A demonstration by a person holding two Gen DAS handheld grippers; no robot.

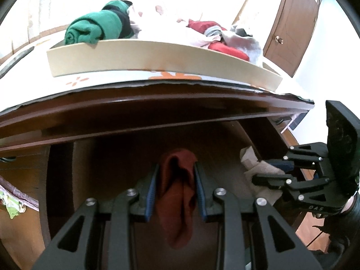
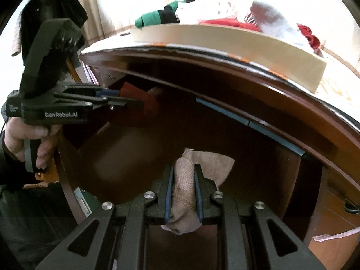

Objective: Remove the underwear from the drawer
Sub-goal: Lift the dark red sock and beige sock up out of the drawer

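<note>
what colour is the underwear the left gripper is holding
Rust red, a brownish dark red. The left hand-held gripper is shut on the underwear, clearest in the left wrist view.

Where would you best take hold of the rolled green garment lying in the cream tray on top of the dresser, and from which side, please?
Grip the rolled green garment across the middle of its roll, coming from above. It lies on its side, its spiral end hanging over the cream tray wall, so its top is bare, and fingers either side should hold the roll together.
</note>
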